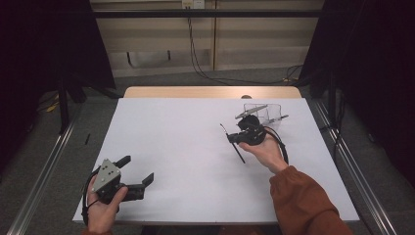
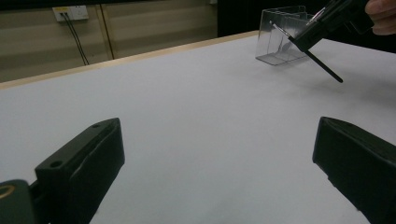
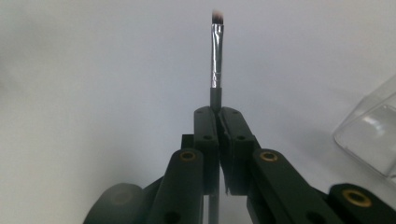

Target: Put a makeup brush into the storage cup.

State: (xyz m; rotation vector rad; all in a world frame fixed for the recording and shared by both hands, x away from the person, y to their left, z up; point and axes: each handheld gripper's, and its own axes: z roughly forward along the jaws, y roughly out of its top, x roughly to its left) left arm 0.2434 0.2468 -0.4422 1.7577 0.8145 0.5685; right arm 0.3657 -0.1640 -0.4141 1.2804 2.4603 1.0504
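The brush (image 3: 216, 60) is already picked up: the right gripper (image 3: 218, 114) has its 2 jaws pressed together on the dark handle, with the metal collar and bristle tip sticking out straight ahead of them. What looks left is the putting away, judging by the clear plastic box (image 1: 264, 112) standing just beyond that gripper on the white table (image 1: 171, 147). In the right gripper view the box (image 3: 369, 140) lies off to the right of the jaws and slightly ahead, so the brush is not yet over it, let alone inside.

In the high view the right gripper (image 1: 234, 139) is held above the table with the brush (image 1: 233, 144) running across it, one thin end toward the person; which end that is stays hard to tell there.

The left gripper (image 1: 139, 170) sits well apart from the brush, low over the near table edge, its 2 jaws spread wide with nothing between them. From it, the brush (image 2: 317, 60) and box (image 2: 280, 35) are far ahead and to the right.
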